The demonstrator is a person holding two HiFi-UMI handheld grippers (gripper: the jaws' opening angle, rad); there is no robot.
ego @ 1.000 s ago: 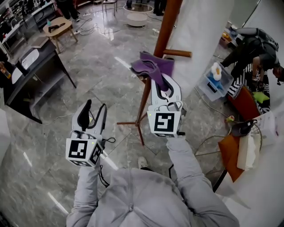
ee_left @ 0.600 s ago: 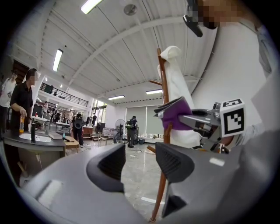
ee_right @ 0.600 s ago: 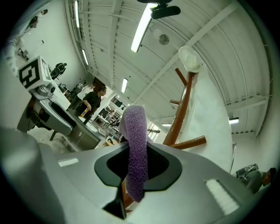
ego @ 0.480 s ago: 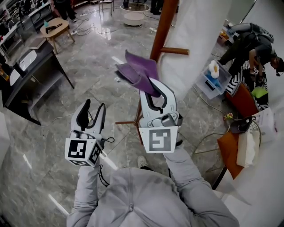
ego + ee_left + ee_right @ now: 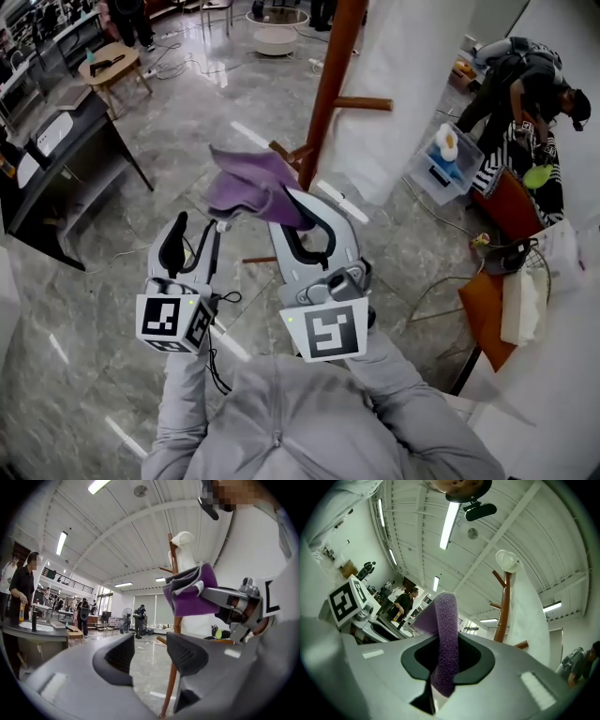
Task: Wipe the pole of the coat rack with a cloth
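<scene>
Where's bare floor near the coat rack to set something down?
The floor between the pole and the dark desk is bare. Right of the pole it's crowded: a bin, bags and a person. Cables lie by the far small table.

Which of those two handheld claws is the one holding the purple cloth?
The right gripper: its jaws are shut on the purple cloth. The left gripper has its jaws apart with nothing between them.

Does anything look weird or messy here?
Nothing looks broken or spilled. The purple cloth is just scrunched and floppy where the right gripper pinches it, beside the coat rack pole. The left gripper is open and empty.
</scene>
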